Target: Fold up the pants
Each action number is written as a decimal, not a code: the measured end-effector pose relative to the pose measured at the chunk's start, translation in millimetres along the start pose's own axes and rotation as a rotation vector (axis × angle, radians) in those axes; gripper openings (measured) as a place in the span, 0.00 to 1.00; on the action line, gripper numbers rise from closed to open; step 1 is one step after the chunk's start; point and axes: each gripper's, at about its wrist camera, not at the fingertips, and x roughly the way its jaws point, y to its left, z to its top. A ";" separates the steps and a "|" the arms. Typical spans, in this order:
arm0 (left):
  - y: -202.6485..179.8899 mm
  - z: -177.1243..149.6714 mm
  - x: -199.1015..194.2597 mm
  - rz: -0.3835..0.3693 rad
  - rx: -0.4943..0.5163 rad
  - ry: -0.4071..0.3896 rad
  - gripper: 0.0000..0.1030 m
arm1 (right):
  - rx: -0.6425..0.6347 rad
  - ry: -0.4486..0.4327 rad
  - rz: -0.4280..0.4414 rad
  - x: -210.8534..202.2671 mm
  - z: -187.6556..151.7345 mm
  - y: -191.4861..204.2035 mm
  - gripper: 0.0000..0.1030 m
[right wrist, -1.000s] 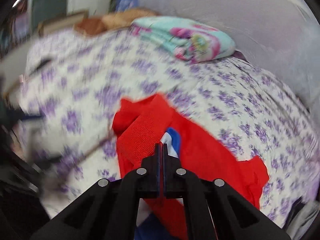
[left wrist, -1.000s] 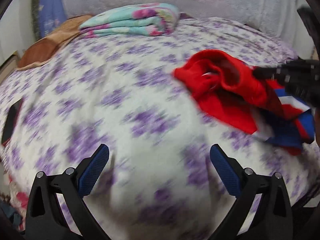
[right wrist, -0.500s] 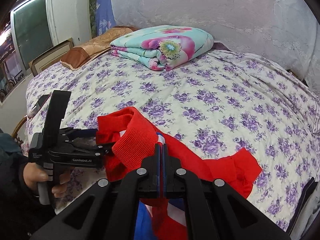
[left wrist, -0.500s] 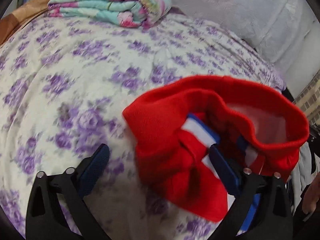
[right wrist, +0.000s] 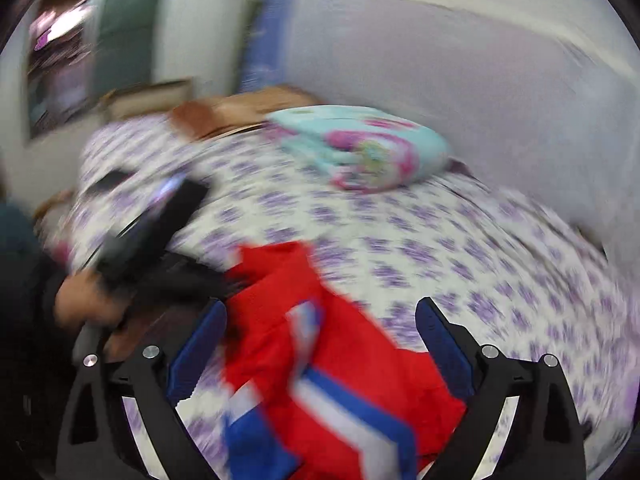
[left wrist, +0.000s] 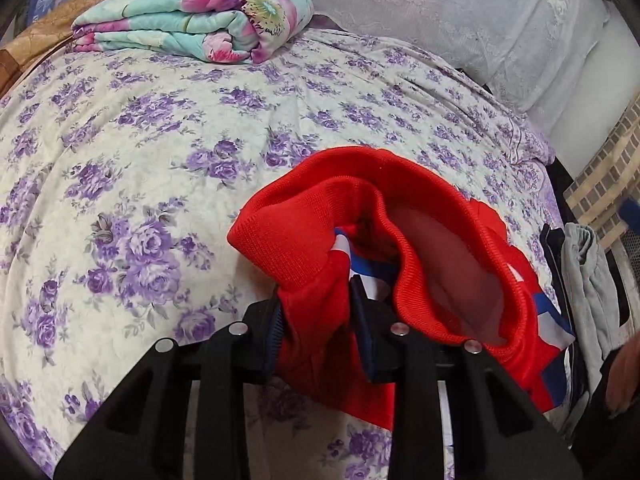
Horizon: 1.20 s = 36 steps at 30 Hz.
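Observation:
The red pants (left wrist: 304,240) with blue and white stripes lie bunched on the flowered bedspread (left wrist: 140,152), waistband open toward the camera. My left gripper (left wrist: 318,330) is shut on a fold of the red fabric near the waistband. In the blurred right wrist view my right gripper (right wrist: 320,344) is open and empty, its fingers on either side of the pants (right wrist: 320,360) and just above them. The left gripper (right wrist: 152,232) and the hand holding it show at the left of that view.
A folded turquoise floral quilt (left wrist: 200,32) lies at the far side of the bed. A brown pillow (left wrist: 36,40) is at the far left. Grey and dark clothes (left wrist: 584,280) hang at the bed's right edge. A white lace curtain (left wrist: 440,8) is behind.
My left gripper moved in on the pants and shut on the red fabric. My right gripper let go of the pants, opened, and is moving fast.

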 end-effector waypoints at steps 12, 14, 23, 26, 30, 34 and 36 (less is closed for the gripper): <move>7.0 -9.5 -31.3 0.023 0.002 -0.064 0.16 | -0.054 0.152 -0.178 58.8 17.4 6.5 0.03; 11.0 -16.1 -62.3 -0.002 -0.010 -0.100 0.15 | -0.035 0.081 -0.176 42.6 46.4 -8.9 0.03; 54.6 -45.1 -173.9 0.144 -0.110 -0.244 0.14 | -0.041 -0.011 0.055 149.4 195.1 -14.0 0.12; 101.4 -51.9 -150.8 0.266 -0.250 -0.142 0.20 | -0.090 0.143 -0.186 237.2 195.3 26.8 0.80; 150.9 -73.8 -132.8 0.269 -0.378 -0.020 0.34 | -0.110 0.084 -0.256 208.5 180.9 28.1 0.72; 131.3 -55.7 -154.7 0.283 -0.283 -0.111 0.34 | 0.019 0.026 -0.198 105.7 150.1 -37.2 0.82; 105.4 -39.9 -167.0 0.270 -0.195 -0.188 0.45 | 0.029 0.024 -0.265 65.8 118.7 -66.9 0.93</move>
